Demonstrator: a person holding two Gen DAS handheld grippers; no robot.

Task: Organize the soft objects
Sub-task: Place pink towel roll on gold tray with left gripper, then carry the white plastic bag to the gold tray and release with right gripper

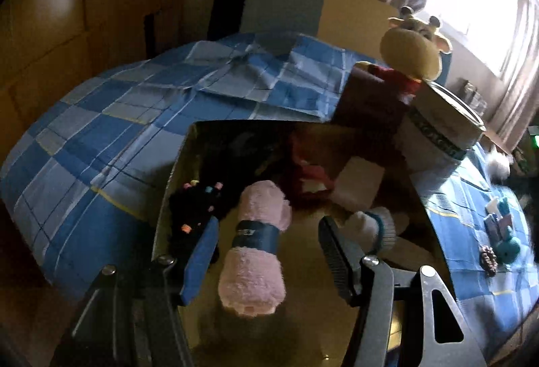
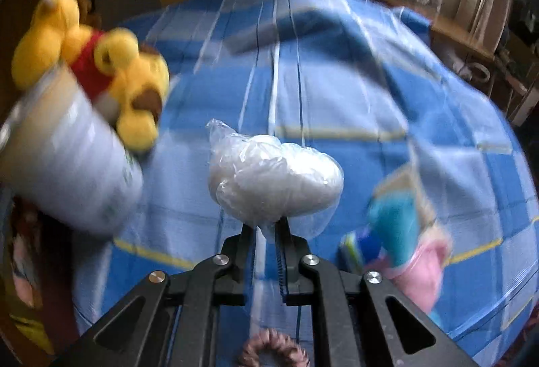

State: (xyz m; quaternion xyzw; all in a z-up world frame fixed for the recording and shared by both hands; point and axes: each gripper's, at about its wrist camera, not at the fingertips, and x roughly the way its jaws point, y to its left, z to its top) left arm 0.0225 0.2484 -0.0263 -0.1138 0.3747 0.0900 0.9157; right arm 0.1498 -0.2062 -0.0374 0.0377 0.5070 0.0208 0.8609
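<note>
The right claw (image 2: 264, 228) is clamped nearly shut on the lower edge of a white puff in clear plastic wrap (image 2: 273, 178), which hangs clear above the blue checked bedspread (image 2: 303, 90). The puff bulges past the fingertips, away from the camera, with its wider span running left to right across the jaws. To the left of it stands a pale round tub (image 2: 67, 164) with a yellow bear (image 2: 101, 70) leaning against its far side. To the right, on the bedspread, lies a blurred heap of teal and pink soft things (image 2: 401, 225), and a brown hair tie (image 2: 273, 350) sits directly below the claw.

The left claw (image 1: 266, 252) stands about half open over a cardboard box (image 1: 175, 164). A pink rolled towel with a dark band (image 1: 256, 239) lies between the 2 fingers, and neither pad appears to press on it. The towel's long axis runs roughly along the line the claw points, from the near floor of the box toward its back. Black cloth with coloured beads (image 1: 195, 205) lies to its left, and a white sock with a teal cuff (image 1: 374, 225) to its right.

The coming move likely turns on where box and tub lie from the puff: both are to its left. The right hand already holds it, so carrying it leftward is probably its job.
</note>
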